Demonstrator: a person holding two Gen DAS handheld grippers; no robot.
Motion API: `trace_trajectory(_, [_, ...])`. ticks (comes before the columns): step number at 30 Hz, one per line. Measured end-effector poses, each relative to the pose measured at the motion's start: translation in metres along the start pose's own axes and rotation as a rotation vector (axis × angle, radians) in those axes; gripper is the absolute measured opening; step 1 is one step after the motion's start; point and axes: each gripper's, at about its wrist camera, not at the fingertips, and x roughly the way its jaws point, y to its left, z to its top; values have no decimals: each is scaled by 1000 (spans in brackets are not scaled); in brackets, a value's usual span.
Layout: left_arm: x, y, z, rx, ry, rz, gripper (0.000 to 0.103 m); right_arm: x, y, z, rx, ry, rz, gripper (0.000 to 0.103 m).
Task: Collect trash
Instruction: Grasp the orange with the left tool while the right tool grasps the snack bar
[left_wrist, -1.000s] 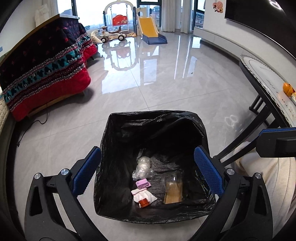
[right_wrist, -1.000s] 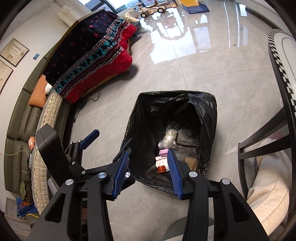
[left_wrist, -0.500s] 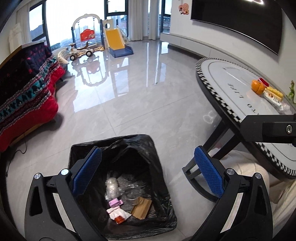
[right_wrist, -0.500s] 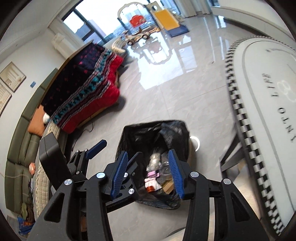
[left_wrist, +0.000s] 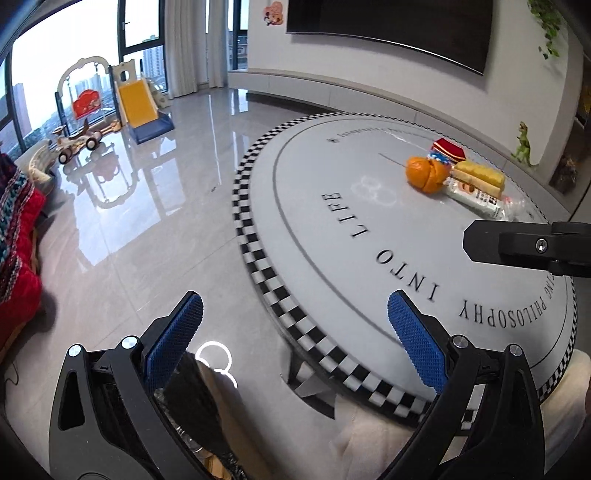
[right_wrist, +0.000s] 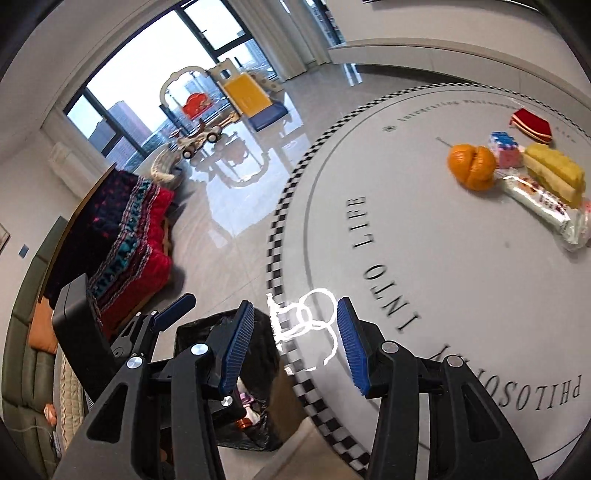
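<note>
Ahead of both grippers: a round table (left_wrist: 369, 236) with a checkered rim is filling the right half of each view.
Left gripper (left_wrist: 295, 332): jaws are standing wide apart with nothing between the blue pads (left_wrist: 173, 338); it is hanging over the floor (left_wrist: 155, 229) at the table's near edge.
Right gripper (right_wrist: 295, 349): jaws are standing partly apart and empty, pads (right_wrist: 238, 349) gripping nothing; it is hanging over the table rim.
Bin (right_wrist: 255, 373): black-lined, sitting on the floor below and just left of the right gripper, beside the table; scraps are lying inside. In the left view its liner (left_wrist: 192, 398) is showing just behind the left finger.
Orange (right_wrist: 471, 166): lying far ahead and to the right of the right gripper, on the table top; also far ahead-right of the left gripper (left_wrist: 426, 174).
Wrapper (right_wrist: 546, 208): clear and white, lying just right of the orange, touching the yellow piece.
Yellow piece (right_wrist: 554, 173): resting on the wrapper, right of the orange.
Small box (right_wrist: 506, 149): pink and blue, sitting just behind the orange.
Red item (right_wrist: 532, 125): lying beyond the box, farthest from the grippers.
Blanket (right_wrist: 129, 229): red and dark, draping furniture far to the left of both grippers.
Slide (left_wrist: 138, 107): yellow, standing well ahead by the windows.
Toy car (left_wrist: 77, 142): standing on the floor left of the slide.
</note>
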Motion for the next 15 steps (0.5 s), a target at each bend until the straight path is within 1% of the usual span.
trace_trajectory(3, [17,-25,17,37,11,-43,97,-7,-41,19,42,-26,-55,49])
trace_trajectory(7, [38,-53,38,77,29,-90,97,-9,-90,43,71,-34,-115,49])
trace_trajectory(11, [62,-77,56,97,54,-134,97,-3,-127,66,58,-11,-169,49])
trace_trajectory(15, [83,-97,70,116,73,-160,97,14,-155,84,13,39,-222,49])
